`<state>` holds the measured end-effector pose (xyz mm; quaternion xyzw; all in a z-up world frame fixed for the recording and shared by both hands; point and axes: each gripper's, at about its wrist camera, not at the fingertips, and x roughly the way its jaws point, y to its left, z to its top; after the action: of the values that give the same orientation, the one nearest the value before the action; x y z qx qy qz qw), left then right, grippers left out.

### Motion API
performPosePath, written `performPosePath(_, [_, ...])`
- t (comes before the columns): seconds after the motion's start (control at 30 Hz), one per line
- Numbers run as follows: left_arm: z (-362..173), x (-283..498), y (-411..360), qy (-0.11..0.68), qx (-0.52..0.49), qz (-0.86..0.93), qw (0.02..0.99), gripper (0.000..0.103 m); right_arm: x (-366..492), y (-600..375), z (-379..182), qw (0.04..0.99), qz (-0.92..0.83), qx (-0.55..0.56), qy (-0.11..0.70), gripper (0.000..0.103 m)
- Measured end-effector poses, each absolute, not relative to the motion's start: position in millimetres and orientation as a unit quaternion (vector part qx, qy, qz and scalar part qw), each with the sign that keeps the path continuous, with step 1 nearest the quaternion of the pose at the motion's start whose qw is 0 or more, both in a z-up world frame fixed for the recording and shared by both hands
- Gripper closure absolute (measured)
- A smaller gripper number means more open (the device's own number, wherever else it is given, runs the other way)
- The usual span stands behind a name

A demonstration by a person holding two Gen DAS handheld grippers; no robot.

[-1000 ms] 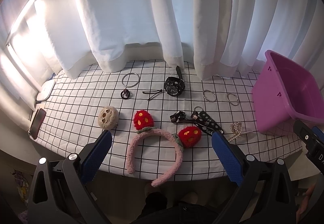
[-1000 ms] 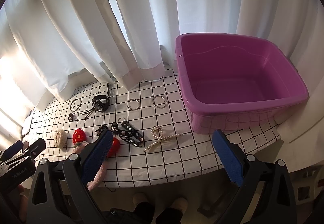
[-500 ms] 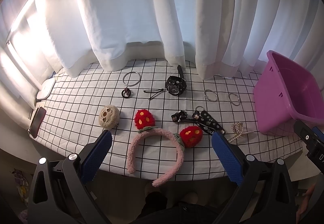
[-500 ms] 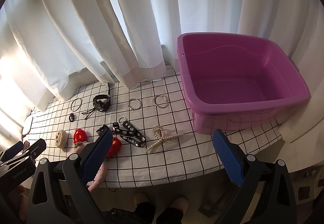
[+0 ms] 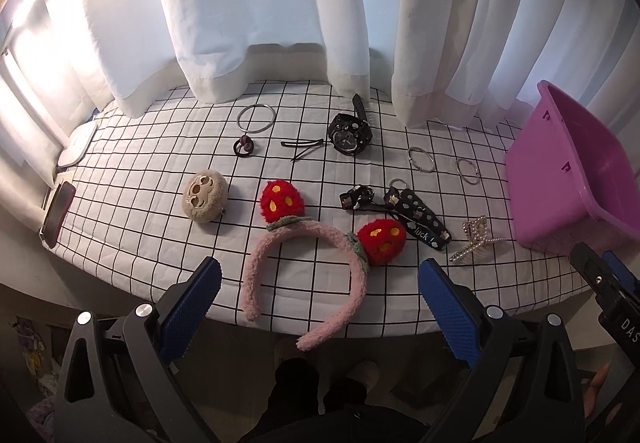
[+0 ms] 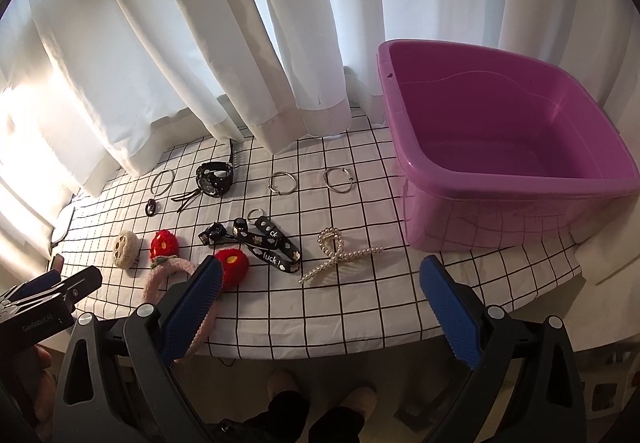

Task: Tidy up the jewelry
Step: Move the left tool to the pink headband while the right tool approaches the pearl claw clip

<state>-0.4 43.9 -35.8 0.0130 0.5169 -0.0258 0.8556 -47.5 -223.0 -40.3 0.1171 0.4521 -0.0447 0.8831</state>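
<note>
Both hand-held grippers, left (image 5: 318,303) and right (image 6: 320,301), hover released before the table (image 6: 360,307). Pink headband (image 5: 304,271) lies nearest; the purple tub (image 6: 516,203) sits right.

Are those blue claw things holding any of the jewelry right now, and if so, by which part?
Nothing is held. The left gripper and the right gripper both hang open, short of the checked tablecloth where the pieces lie.

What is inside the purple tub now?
In the right wrist view the purple tub holds no jewelry: only its bare floor and walls show. The near wall hides a strip of the floor just behind it, so that part cannot be checked.
</note>
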Motion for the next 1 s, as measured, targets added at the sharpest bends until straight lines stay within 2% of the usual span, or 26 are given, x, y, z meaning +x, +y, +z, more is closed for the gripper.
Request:
performPosePath(0.47, [-122.8,-6.5,124.1,0.527,-0.051,0.027,0.848,0.006,-34.2,-220.4,-126.8,0.862,-0.028,0.12,0.491,0.009])
performPosePath(1.0, [-193.4,36.9,123.0,0.548,-0.042,0.02,0.835,0.006,10.2,-228.9,-188.9,0.829,-0.105,0.144,0.53,0.009])
